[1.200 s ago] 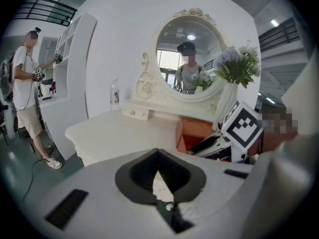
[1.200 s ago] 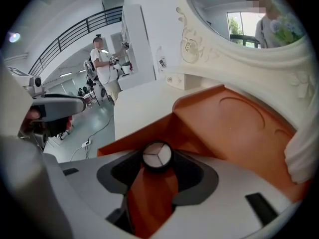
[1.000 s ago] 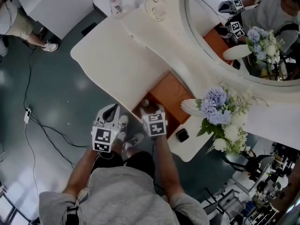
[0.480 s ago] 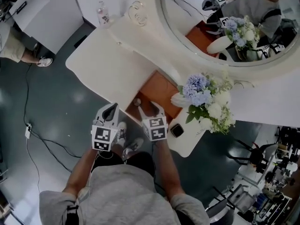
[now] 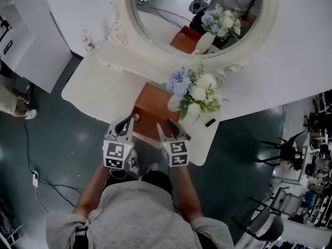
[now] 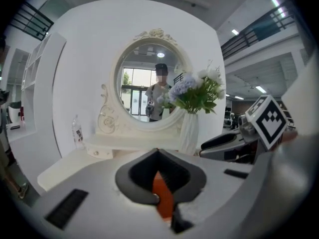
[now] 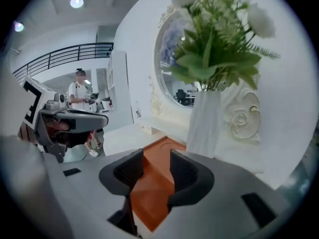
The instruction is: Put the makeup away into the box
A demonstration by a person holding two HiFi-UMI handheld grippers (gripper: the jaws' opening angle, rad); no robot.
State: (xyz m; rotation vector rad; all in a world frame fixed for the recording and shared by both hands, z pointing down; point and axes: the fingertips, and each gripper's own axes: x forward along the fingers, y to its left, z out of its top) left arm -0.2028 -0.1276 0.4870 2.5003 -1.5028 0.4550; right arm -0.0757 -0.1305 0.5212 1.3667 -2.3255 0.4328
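**Dark makeup piece lies right of the right gripper, with the box straight ahead**

A small dark makeup item, apparently a flat compact, is seen on the white table near its right edge, just right of the flower vase. It shows as a short dark bar, its long axis seemingly slanted from near-left to far-right. It is too small for more detail to be made out.

The box, an open orange-brown tray, is set on the table below the mirror and left of the vase. Both grippers are held at its near edge and pointed into it.

The right gripper is the closer one to the dark item, which lies to its right, past the vase foot. Its jaws stand apart and have just been closing. Nothing is held between them, and only the orange floor of the box shows through the gap. The left gripper is pressed together at the tips and carries nothing.

A reach to the right by the right gripper is judged to be what the pick-up calls for, with the vase to be cleared on the way.
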